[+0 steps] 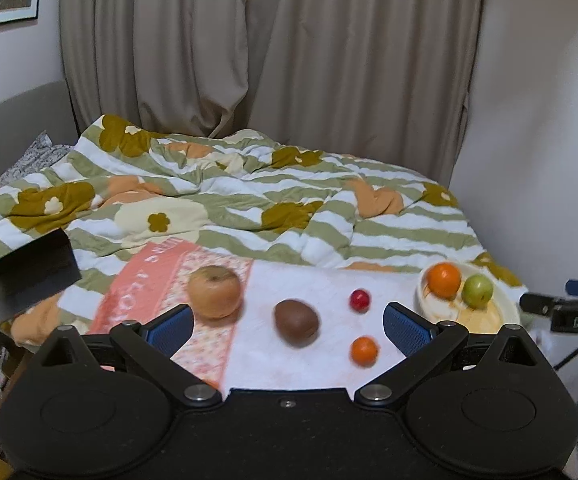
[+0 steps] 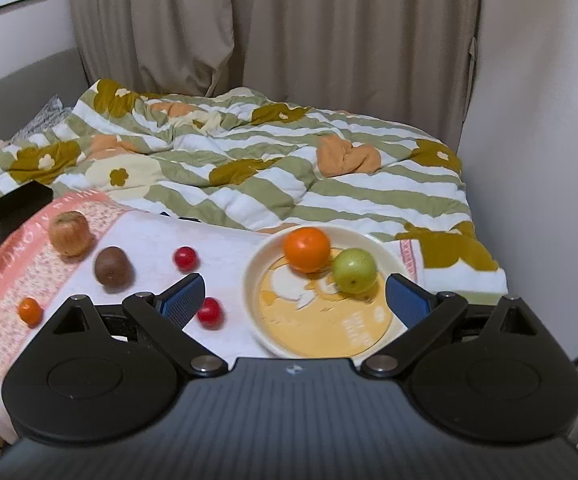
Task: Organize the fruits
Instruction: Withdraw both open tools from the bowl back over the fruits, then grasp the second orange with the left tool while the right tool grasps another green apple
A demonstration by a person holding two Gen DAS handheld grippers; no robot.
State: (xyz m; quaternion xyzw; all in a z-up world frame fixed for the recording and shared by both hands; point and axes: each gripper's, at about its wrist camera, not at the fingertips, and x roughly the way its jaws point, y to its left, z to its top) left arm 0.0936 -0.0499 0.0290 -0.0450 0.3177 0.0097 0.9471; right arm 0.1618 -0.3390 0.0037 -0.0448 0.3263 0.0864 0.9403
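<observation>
Left claw [image 1: 287, 326]: hanging wide open, gripping nothing, above the towel [image 1: 309, 292].
Right claw [image 2: 293, 298]: gaping wide, empty, hovering over the bowl [image 2: 257, 276].
Bowl: holding an orange [image 2: 307, 249] and a green apple [image 2: 355, 271], touching.
Towel: carrying a brown apple [image 1: 214, 291], kiwi [image 1: 296, 323], red fruit [image 1: 359, 300] and small orange fruit [image 1: 364, 351], all lying apart.
Bed: striped quilt [image 1: 249, 200] lying rumpled behind.
</observation>
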